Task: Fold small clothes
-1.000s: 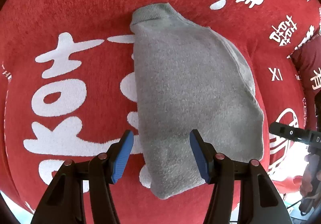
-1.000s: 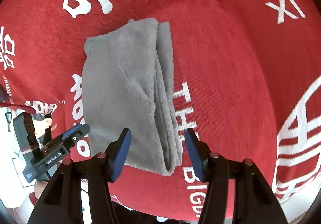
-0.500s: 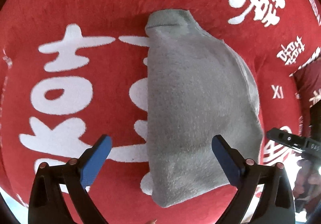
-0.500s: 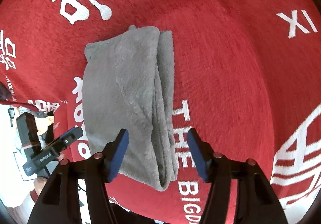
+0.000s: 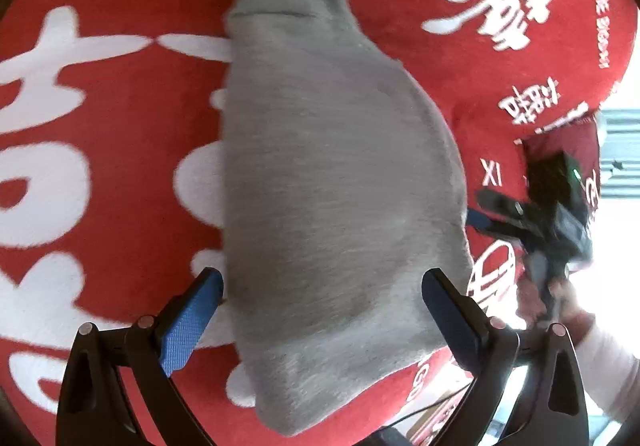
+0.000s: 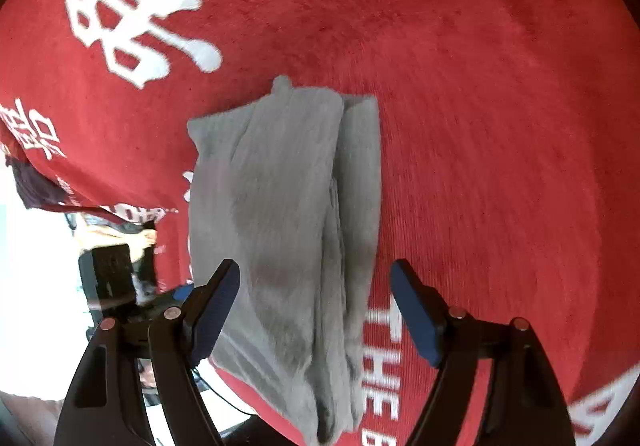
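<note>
A: From the left wrist, what shows?

B: The left gripper (image 5: pixel 322 288) stands spread wide, its jaws having just been opening. The folded grey garment (image 5: pixel 336 198) lies between the blue pads (image 5: pixel 188 320) but neither presses it. It rests on the red cloth (image 5: pixel 128 182) with white characters that covers the surface. At the right edge the right gripper (image 5: pixel 486 212) reaches in by the garment's side, a hand (image 5: pixel 560 302) and pale sleeve (image 5: pixel 604 366) behind it.

A: And from the right wrist?

B: The right gripper (image 6: pixel 316 276) is spread too, jaws just widened, straddling the garment's near end (image 6: pixel 288 206) without pinching. The layered fold edges run along its right side. The left gripper (image 6: pixel 182 292) shows blurred at the lower left.
</note>
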`<state>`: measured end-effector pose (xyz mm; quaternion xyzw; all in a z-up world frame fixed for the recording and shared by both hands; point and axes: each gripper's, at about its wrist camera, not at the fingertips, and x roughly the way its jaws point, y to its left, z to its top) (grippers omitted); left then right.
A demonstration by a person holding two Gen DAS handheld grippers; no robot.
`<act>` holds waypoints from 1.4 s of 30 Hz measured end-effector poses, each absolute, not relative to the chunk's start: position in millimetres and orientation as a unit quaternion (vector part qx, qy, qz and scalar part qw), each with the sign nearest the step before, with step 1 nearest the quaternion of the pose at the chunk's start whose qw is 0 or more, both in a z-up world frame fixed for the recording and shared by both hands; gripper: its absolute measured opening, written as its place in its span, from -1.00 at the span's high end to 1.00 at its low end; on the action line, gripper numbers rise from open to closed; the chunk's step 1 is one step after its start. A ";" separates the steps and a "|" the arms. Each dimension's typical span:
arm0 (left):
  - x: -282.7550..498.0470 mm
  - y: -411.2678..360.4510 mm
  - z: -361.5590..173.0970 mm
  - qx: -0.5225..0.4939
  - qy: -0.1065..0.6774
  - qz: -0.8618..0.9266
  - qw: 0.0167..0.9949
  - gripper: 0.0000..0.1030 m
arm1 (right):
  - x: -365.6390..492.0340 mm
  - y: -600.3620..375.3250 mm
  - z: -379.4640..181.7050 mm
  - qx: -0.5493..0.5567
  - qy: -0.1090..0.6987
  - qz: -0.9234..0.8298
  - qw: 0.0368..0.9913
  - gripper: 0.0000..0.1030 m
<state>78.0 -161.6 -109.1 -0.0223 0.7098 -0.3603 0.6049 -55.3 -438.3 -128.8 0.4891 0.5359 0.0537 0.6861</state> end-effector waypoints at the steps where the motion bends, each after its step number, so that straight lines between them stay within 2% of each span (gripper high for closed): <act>1: 77.6 -165.3 -111.5 -0.015 0.709 -0.361 0.606 -0.94 | -51.4 -441.2 -134.2 0.496 0.535 0.060 0.681 -0.56; 13: 89.8 -186.1 -133.6 -0.028 0.709 -0.337 0.618 -0.94 | 3.8 -437.1 -157.1 0.505 0.528 0.144 0.667 -0.59; 18: 88.2 -189.1 -135.2 -0.024 0.707 -0.334 0.623 -0.94 | 2.1 -436.1 -166.7 0.540 0.510 0.145 0.654 -0.56; 20: 87.2 -187.4 -134.0 -0.017 0.706 -0.331 0.626 -0.83 | 2.0 -437.0 -167.5 0.542 0.516 0.133 0.650 -0.43; 21: 87.5 -184.9 -132.7 -0.015 0.705 -0.324 0.631 -0.68 | 2.5 -436.7 -167.7 0.540 0.524 0.124 0.647 -0.27; 22: 87.8 -177.8 -130.5 -0.018 0.701 -0.321 0.637 -0.48 | 4.5 -435.9 -168.0 0.539 0.528 0.121 0.645 -0.03; 24: 87.9 -171.4 -127.3 -0.031 0.696 -0.320 0.643 -0.21 | 6.8 -431.3 -166.3 0.540 0.533 0.117 0.641 0.13; 25: 87.2 -167.5 -124.5 -0.039 0.691 -0.322 0.646 -0.05 | 6.7 -431.9 -163.7 0.539 0.532 0.117 0.643 0.18; 28: 85.0 -160.7 -114.2 -0.045 0.681 -0.335 0.649 0.16 | 3.2 -428.6 -153.6 0.549 0.518 0.119 0.645 0.23; 42: 69.7 -96.7 -42.3 -0.106 0.648 -0.410 0.633 0.21 | -29.8 -369.5 -77.8 0.575 0.485 0.130 0.646 0.26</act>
